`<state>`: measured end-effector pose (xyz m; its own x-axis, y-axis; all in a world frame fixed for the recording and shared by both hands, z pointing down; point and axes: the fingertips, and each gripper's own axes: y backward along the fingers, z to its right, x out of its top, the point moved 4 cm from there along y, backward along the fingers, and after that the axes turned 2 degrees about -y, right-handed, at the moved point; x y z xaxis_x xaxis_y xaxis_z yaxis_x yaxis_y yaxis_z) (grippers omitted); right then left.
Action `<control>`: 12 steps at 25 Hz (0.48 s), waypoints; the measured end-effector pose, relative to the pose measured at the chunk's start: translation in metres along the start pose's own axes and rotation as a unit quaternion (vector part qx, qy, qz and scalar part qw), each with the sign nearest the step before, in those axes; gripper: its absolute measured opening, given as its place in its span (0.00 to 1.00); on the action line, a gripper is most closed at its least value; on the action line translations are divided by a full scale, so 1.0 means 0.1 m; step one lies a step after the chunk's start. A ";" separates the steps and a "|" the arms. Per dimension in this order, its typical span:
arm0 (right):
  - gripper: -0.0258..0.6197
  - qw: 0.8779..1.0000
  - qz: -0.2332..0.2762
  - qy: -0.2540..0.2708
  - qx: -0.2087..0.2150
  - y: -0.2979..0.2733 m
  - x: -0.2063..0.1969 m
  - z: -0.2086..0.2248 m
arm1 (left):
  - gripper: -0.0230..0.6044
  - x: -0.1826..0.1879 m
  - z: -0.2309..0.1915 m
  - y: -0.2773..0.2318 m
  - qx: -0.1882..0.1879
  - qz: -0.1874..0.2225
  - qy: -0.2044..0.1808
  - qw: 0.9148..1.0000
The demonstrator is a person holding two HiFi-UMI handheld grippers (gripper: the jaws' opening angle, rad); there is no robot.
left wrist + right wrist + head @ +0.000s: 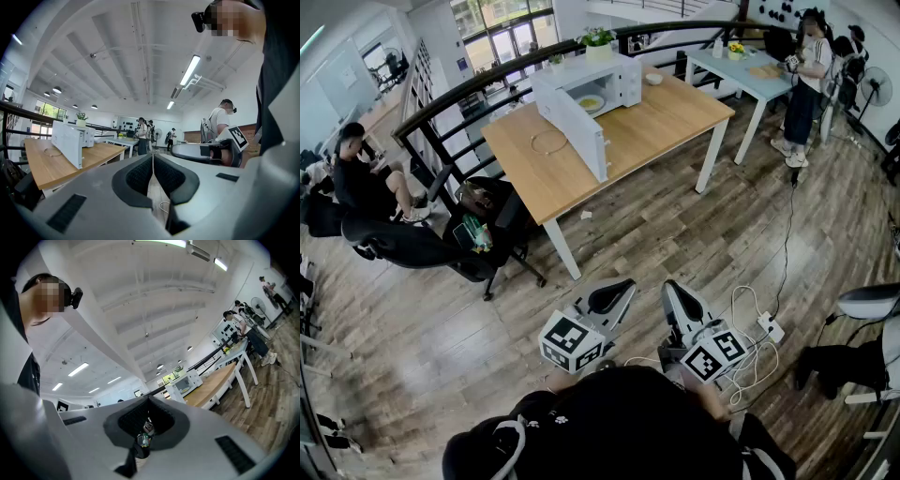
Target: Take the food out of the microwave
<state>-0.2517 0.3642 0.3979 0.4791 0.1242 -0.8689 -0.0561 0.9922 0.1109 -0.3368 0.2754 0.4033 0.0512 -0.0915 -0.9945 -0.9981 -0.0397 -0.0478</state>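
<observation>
The yellow food on a pale plate [590, 102] sits inside the white box-shaped microwave [617, 79] in the upper middle of the head view, at the far edge of the light wooden surface [661, 120]. The microwave's white door [577, 132] stands swung wide towards the lower left, probably left that way so the cavity can be reached. It also walls off the left of the opening, so the bare wood to its right looks the freer way in.

Both claws hang at the bottom centre, close to the person's body and well apart from the surface. The left claw [626, 285] has its pads pressed together, empty. The right claw [671, 287] has its tips drawn together too, gripping nothing.

Between them and the surface lies open wood-plank floor [637, 234]. A black office chair [441, 248] crowds the left, and a white power strip with cables [771, 328] lies at lower right.
</observation>
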 end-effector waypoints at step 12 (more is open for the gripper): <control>0.04 1.000 0.010 -0.016 0.001 0.09 0.04 0.12 | 0.07 0.00 0.09 -0.10 0.001 -0.010 -0.011 1.000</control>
<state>-0.2397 0.3736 0.4008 0.5057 0.1431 -0.8507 -0.0636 0.9896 0.1287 -0.3272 0.2845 0.4026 0.0699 -0.0690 -0.9952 -0.9970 -0.0394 -0.0673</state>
